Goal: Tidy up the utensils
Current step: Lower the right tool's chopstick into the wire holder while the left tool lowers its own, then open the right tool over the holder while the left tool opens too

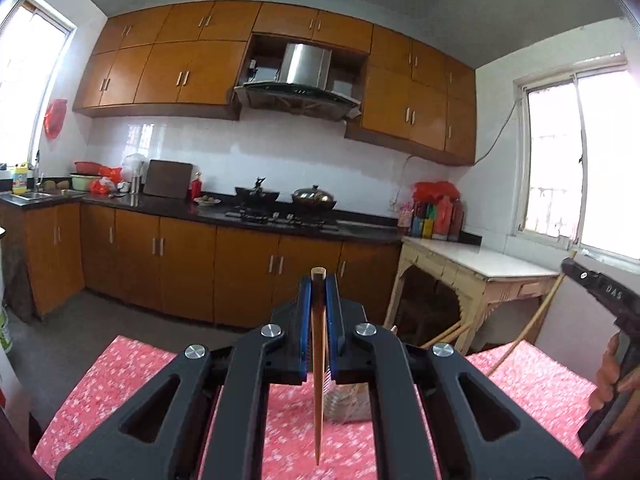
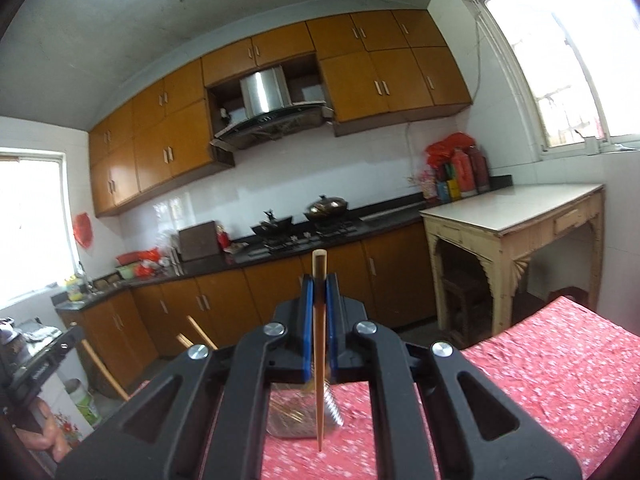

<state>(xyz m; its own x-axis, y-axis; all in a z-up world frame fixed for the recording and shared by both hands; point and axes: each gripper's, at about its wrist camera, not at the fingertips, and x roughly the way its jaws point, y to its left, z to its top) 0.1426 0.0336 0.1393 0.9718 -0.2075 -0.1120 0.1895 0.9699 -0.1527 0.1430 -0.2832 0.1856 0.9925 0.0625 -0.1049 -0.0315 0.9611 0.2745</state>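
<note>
1. Pink floral cloth covers the table below both grippers; beyond it stands a kitchen of orange-brown wooden cabinets over a dark counter.
2. On the cloth, under the gripper frames, sits a clear ribbed container with what look like more sticks in it, blurred and partly hidden.
3. Black left gripper has its blue-padded jaws clamped narrow on one brown wooden chopstick, which hangs upright, thin tip down, above the table.
4. Black right gripper grips a second brown wooden chopstick the same way, tip down near the container.
5. Judged step: both sticks are lifted and being carried, not yet placed.
6. Next move likely calls for bringing each tip over the container's mouth, lowering it in, then letting go.
</note>
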